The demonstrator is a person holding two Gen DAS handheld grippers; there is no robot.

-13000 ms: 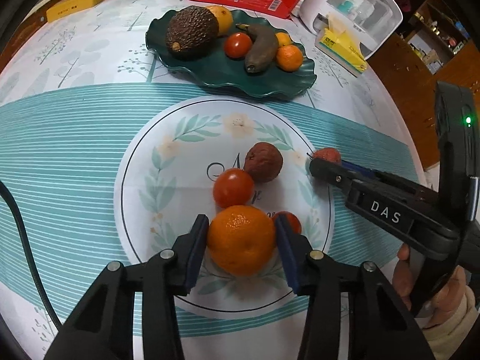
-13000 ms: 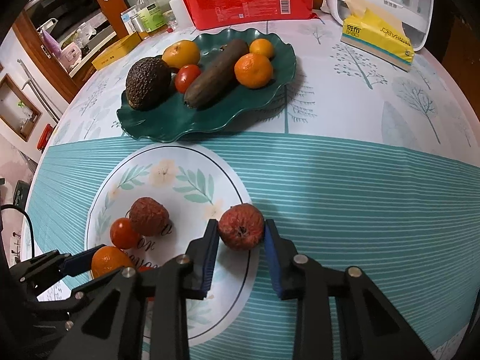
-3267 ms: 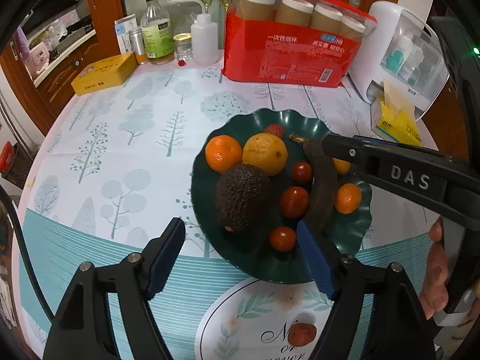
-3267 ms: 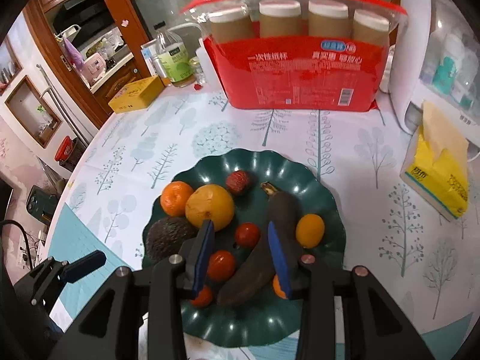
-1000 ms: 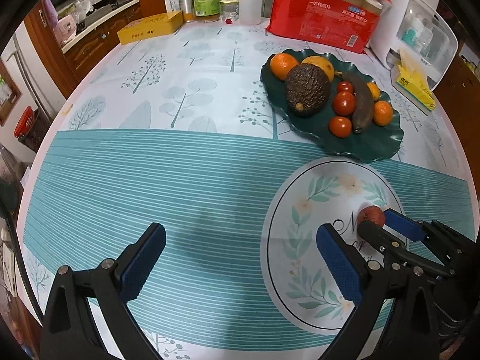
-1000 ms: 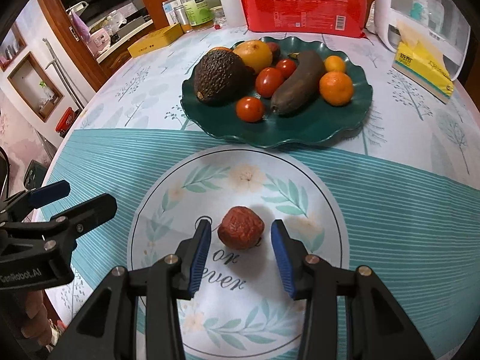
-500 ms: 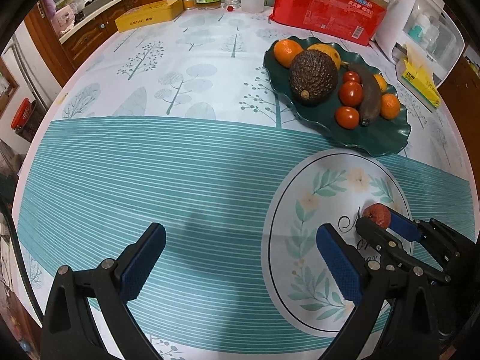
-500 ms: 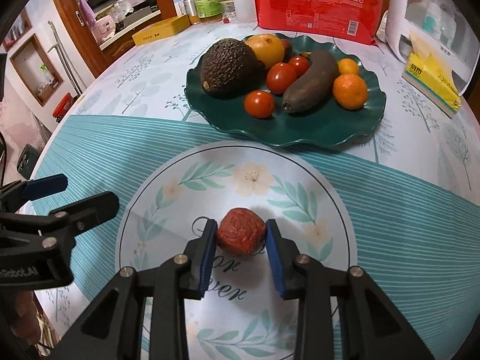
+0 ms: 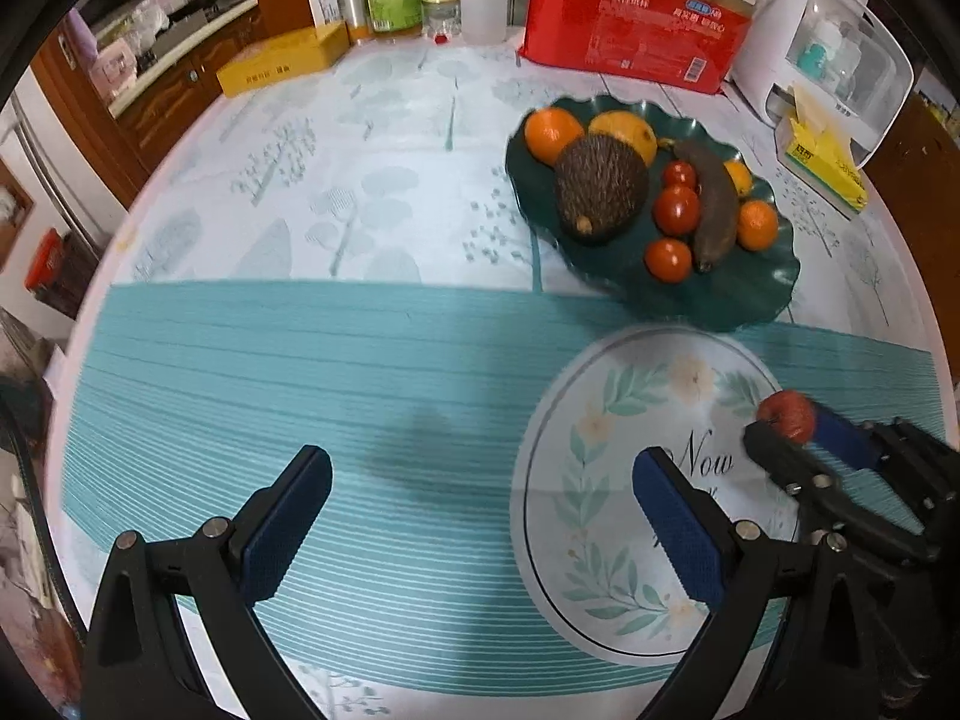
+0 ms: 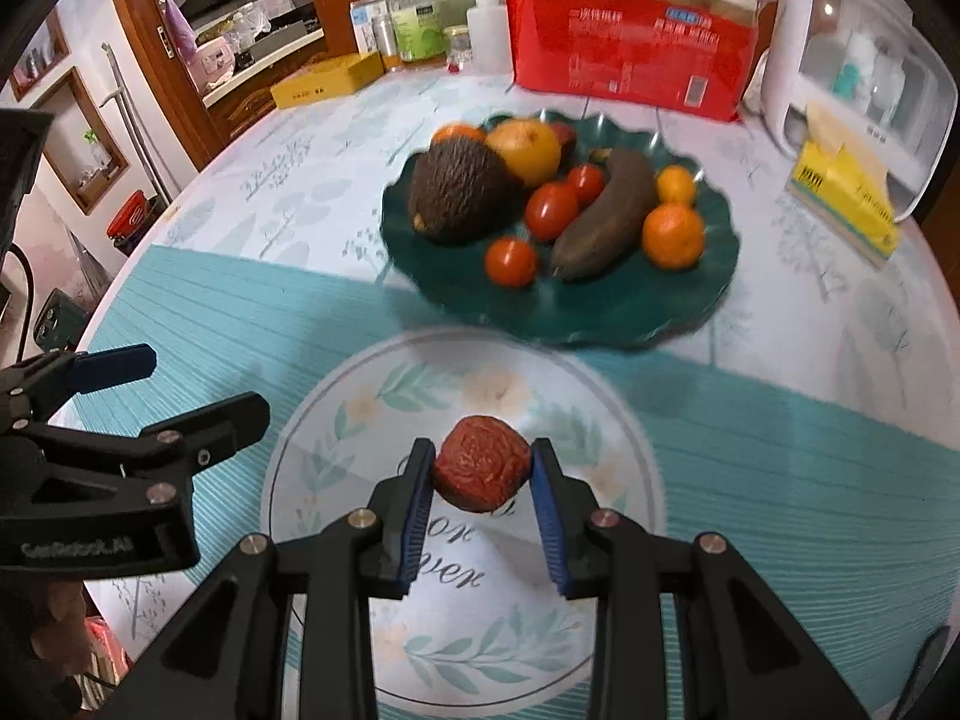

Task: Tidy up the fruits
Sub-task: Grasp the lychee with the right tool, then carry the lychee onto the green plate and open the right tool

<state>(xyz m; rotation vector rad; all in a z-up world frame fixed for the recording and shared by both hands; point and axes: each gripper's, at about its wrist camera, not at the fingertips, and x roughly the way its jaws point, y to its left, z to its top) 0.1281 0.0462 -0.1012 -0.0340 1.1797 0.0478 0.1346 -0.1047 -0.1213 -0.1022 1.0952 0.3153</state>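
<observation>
Teal stripes run across the tablecloth [image 9: 240, 360] under your left gripper [image 9: 474, 516], which hangs over the near left part of the table with its blue-padded jaws spread wide and nothing between them. Moving right, your right gripper [image 10: 480, 468] is clamped on the wrinkled red fruit [image 10: 483, 471], both pads pressed against its sides, right over the round white leaf-print circle [image 10: 372, 420] near the table's front edge. The skin looks shrivelled and leathery, so I'd guess it gives a bit under the pads; no need to squeeze harder. Looks like you're on the last pickup, since it's the only fruit I can see off the plate. Next you'd want to lift it and carry it toward the far right side, to the dark green wavy-rimmed plate [image 10: 660, 318]. That plate's pretty crowded: bumpy dark avocado [image 10: 459, 192], smooth little tomatoes, a dull brown banana [image 10: 606, 216], glossy oranges. The bare patch along the plate's near edge seems like the easiest drop spot, and set it down gently so nothing round rolls off.
</observation>
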